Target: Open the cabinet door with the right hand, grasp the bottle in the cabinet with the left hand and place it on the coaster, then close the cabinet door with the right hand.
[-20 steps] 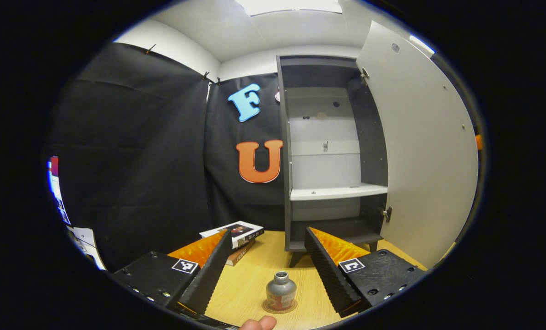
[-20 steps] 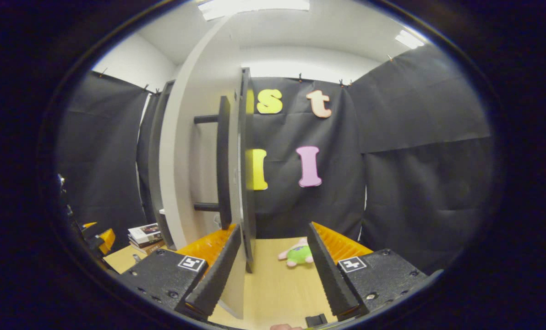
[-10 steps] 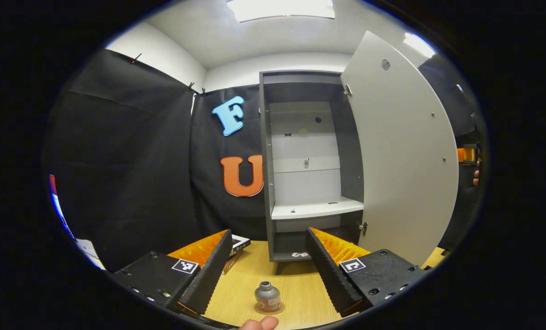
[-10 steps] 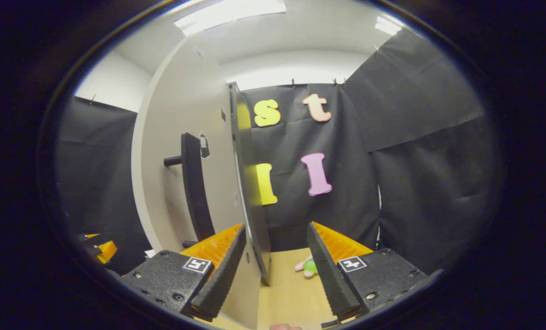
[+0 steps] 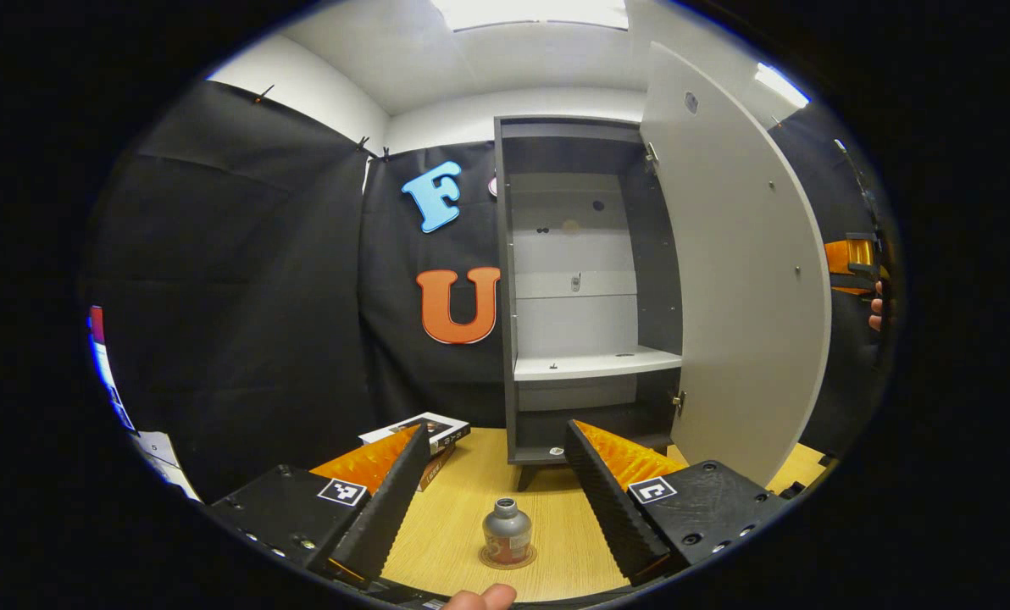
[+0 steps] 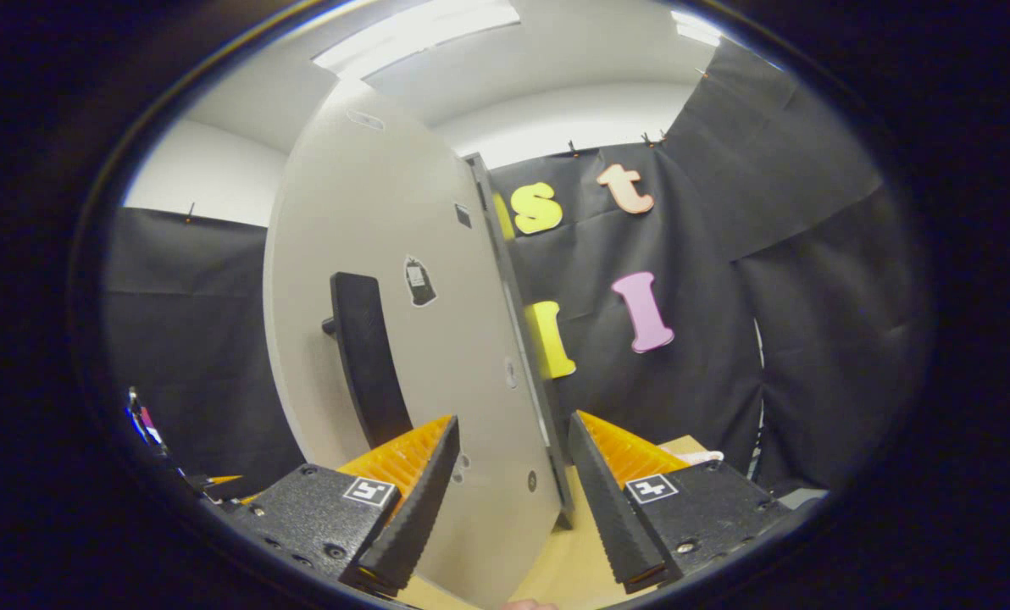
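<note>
A small grey metal bottle (image 5: 506, 529) with a reddish-brown band around its lower half stands on a round brown coaster (image 5: 507, 557) on the pale, wood-grain yellow tabletop (image 5: 463, 525). Behind it, the tall cabinet (image 5: 585, 288) shows a dark grey frame, a white back panel and a white shelf (image 5: 594, 364), its light grey door (image 5: 738, 280) carrying a black bar handle (image 6: 368, 360) on the outer face. The left gripper (image 5: 492, 496) has black ribbed fingers (image 5: 386, 508) backed in bright orange, with black-and-white square markers on its black body; the right gripper (image 6: 509, 491) is coloured alike. Books (image 5: 429, 436) with white and dark covers lie at the table's far-left edge.
</note>
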The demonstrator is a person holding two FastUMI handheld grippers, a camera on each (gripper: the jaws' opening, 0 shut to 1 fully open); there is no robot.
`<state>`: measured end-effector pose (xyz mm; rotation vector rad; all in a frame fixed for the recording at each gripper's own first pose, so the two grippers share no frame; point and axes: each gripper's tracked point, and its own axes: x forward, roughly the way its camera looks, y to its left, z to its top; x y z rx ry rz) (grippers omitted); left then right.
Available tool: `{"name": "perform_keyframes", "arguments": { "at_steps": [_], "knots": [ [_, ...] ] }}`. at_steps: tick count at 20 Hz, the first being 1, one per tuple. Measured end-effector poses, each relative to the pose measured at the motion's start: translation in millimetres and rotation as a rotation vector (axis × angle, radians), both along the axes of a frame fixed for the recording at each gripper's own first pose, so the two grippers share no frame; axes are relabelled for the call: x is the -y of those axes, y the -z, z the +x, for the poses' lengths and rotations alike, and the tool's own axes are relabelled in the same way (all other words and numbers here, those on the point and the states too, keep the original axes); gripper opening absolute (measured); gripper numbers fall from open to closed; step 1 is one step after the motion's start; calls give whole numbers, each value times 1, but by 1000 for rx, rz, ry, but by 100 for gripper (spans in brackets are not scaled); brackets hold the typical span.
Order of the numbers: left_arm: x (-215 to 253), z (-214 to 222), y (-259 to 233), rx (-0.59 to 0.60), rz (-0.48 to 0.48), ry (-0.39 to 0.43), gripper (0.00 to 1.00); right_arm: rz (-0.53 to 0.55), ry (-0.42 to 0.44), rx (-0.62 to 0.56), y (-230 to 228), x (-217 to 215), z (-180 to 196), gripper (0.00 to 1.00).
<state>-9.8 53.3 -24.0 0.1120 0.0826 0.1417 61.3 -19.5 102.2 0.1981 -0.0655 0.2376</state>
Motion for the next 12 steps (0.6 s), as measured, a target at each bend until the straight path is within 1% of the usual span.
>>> {"name": "perform_keyframes", "arguments": {
  "at_steps": [4,5,6,7,9,12],
  "knots": [
    [-11,-3,7,-10,-23,5,96,-64,-64,7,-1,-49,13,85],
    [-11,-2,7,-9,-31,13,96,-78,-91,5,1,-64,14,81],
    [-13,-2,6,-8,-39,15,96,-87,-117,0,2,-79,18,81],
    [-14,-2,5,-6,-44,17,96,-90,-137,2,2,-94,25,84],
    [-18,-4,4,-2,-45,17,96,-103,-179,11,0,-125,44,84],
    [-29,-7,2,6,-32,2,96,-121,-221,16,4,-180,85,86]
  ]
}}
